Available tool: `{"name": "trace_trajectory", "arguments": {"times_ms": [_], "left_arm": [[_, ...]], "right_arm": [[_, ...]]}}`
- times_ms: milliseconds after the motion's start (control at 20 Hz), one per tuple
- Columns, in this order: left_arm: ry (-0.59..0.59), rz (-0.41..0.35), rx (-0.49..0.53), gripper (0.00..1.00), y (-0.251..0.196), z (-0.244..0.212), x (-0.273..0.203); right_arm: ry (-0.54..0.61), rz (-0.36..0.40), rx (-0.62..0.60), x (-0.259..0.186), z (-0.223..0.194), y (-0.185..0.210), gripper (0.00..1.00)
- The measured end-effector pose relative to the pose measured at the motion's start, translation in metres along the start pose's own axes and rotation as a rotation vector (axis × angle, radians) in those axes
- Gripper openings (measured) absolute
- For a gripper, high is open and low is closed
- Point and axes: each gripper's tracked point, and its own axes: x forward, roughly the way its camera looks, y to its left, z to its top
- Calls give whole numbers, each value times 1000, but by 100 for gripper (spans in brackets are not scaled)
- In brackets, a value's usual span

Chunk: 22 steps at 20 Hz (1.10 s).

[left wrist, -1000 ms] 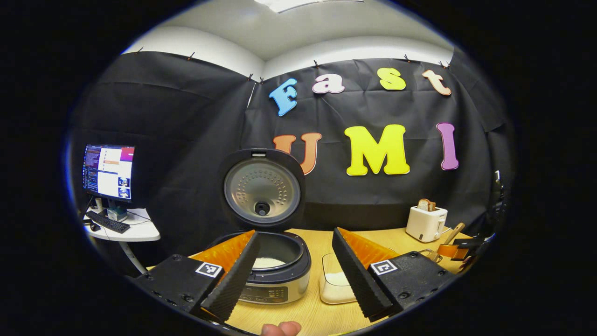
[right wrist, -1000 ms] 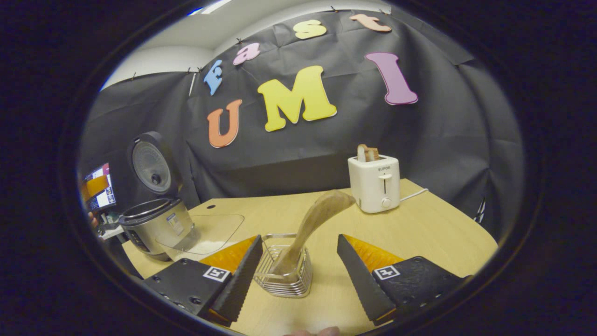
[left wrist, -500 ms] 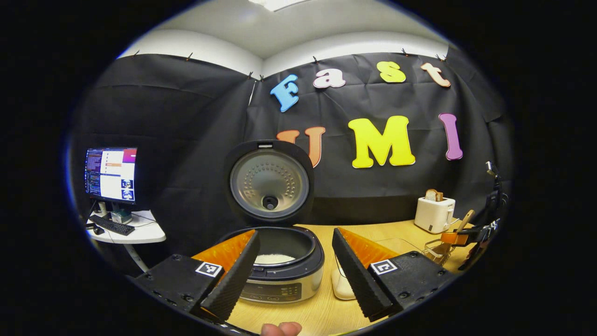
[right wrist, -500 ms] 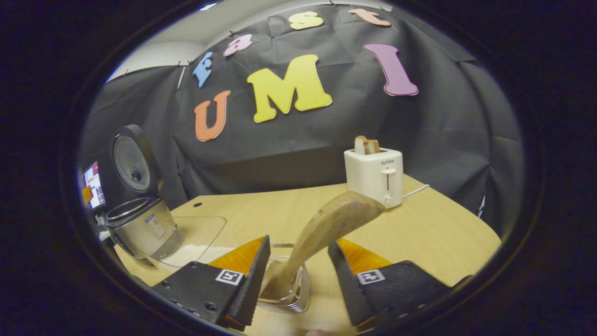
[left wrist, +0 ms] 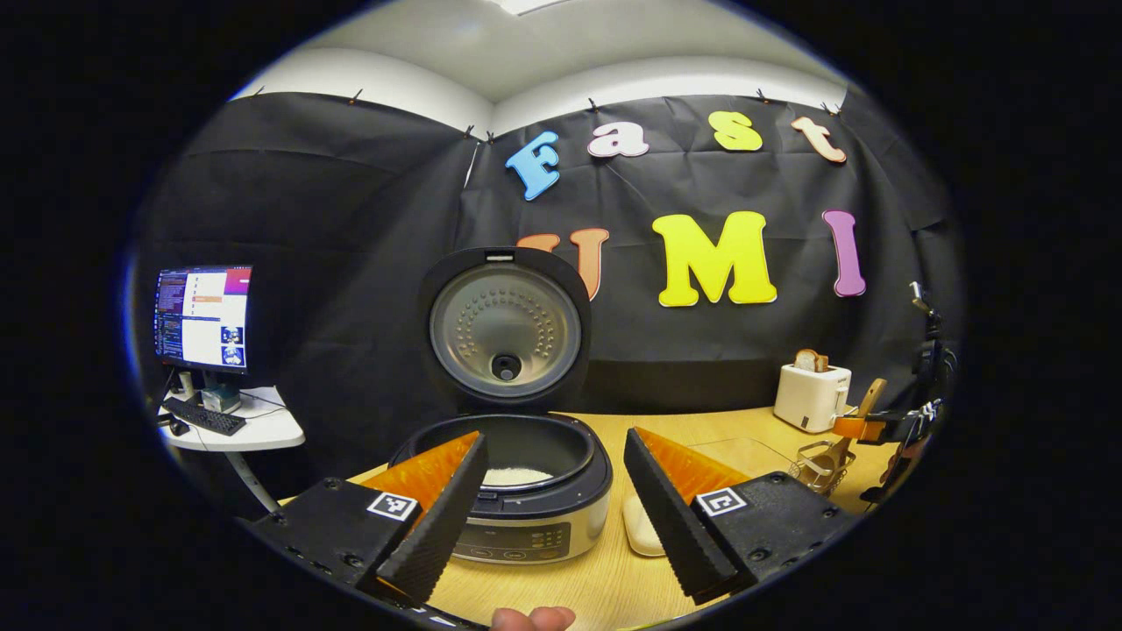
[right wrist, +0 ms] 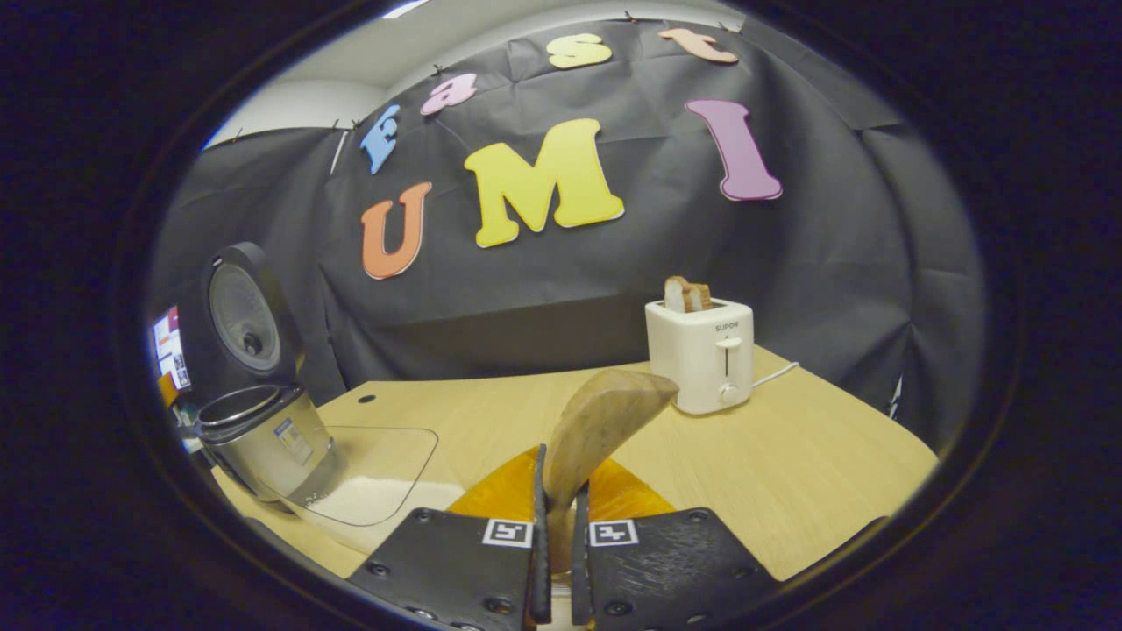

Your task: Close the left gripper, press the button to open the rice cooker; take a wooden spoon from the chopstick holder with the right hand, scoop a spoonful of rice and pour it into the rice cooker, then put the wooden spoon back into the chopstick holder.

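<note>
In the left gripper view, the left gripper (left wrist: 543,499) is being held with its fingers spread apart and nothing between them, just in front of the rice cooker (left wrist: 517,491), whose lid (left wrist: 504,329) is standing upright and whose pot is showing a little rice at the bottom. Far off to the right, the right gripper (left wrist: 863,428) is being seen at the chopstick holder (left wrist: 817,463), near the toaster (left wrist: 811,396). In the right gripper view, the right gripper (right wrist: 558,535) is being clamped on the handle of the wooden spoon (right wrist: 596,425), both fingers pressing on it, the bowl end pointing up. The clear rice container (right wrist: 368,482) is lying beside the cooker. The spoon is being pinched narrowly, so it could be twisted or slipped during scooping, and the wire holder could be dragged along if the lift is angled.
</note>
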Motion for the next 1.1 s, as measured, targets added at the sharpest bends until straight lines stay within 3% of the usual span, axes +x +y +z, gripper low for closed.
{"name": "trace_trajectory", "arguments": {"times_ms": [50,450,700,850,1100], "left_arm": [[-4,-2,1,99,-1,3,-1],[-22,-5,-30,99,11,14,-10],[-32,16,-31,99,30,21,-15],[-28,35,-19,99,44,20,-17],[-9,96,30,99,65,15,-19]], "right_arm": [[-1,5,-9,-2,0,4,0],[-86,-9,-46,-16,68,20,0],[-117,81,-82,-16,118,82,0],[-85,148,-120,-5,112,130,0],[63,243,-225,15,45,190,0]]}}
